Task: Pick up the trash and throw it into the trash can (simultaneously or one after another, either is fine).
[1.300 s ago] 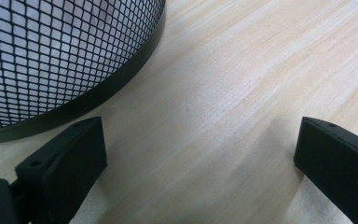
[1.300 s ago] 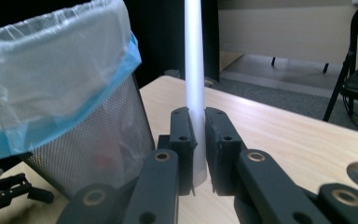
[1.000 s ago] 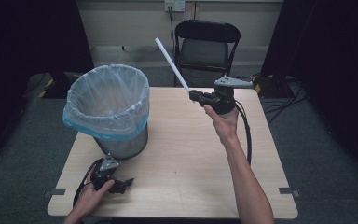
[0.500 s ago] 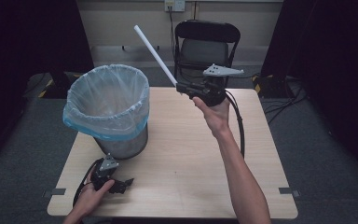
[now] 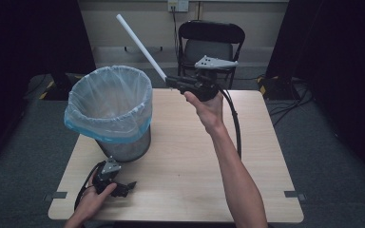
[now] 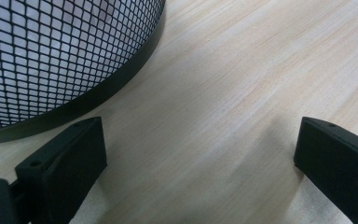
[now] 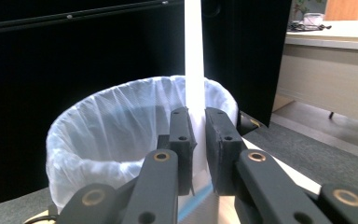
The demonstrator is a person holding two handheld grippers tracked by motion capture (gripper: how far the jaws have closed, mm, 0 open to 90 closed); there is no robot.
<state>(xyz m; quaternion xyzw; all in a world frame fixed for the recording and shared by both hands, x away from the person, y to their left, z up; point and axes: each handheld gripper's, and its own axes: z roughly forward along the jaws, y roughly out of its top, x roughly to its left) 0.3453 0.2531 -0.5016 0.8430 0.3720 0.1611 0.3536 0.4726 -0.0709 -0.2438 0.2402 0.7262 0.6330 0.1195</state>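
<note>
Right gripper: jaws clamping 1 white tube, tilting it over the bin near the tabletop's far-left corner, likely for dropping. Left gripper: jaws apart, idling at the near edge.

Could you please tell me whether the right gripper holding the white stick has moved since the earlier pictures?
Yes. In the high view the right gripper, shut on the white stick, has shifted left towards the bin, judged against the chair behind.
</note>
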